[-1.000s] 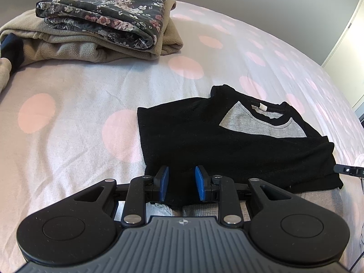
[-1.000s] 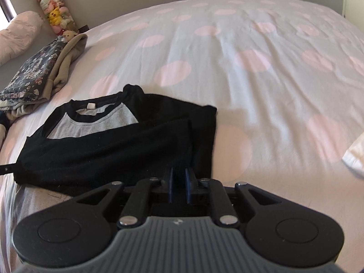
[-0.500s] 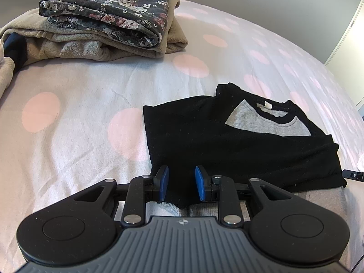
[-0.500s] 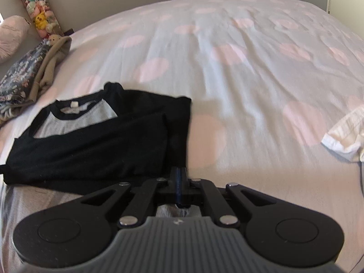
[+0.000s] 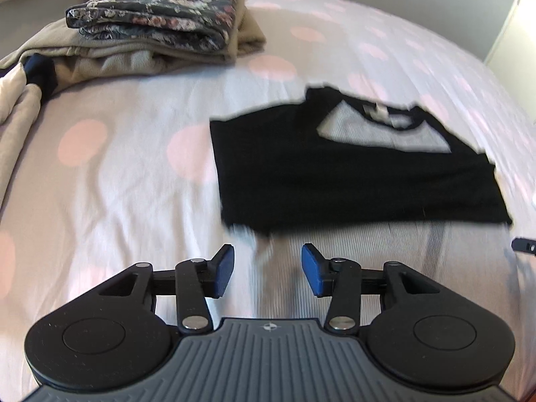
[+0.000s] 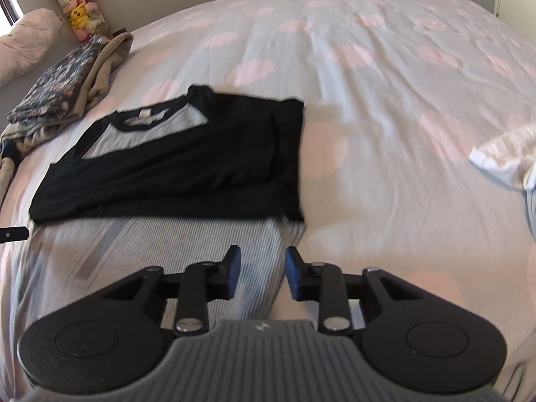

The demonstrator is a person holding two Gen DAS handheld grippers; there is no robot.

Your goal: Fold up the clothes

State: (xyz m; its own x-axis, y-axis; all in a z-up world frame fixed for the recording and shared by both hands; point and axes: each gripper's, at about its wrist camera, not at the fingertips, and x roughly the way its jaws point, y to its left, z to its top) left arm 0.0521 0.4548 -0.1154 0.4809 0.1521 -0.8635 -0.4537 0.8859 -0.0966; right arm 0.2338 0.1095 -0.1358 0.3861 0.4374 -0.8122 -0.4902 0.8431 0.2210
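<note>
I am holding both sets of fingers spread and empty, left gripper [image 5: 267, 271] and right gripper [image 6: 262, 274], over the grey striped hem of the black-sleeved raglan shirt [image 6: 174, 164] lying part-folded on the bed [image 6: 385, 107], judging another fold likely.

Shirt [image 5: 351, 181] edges motion-blurred, white garment [image 6: 502, 160] cut off by frame edge, plush toys [image 6: 75, 0] tiny
</note>
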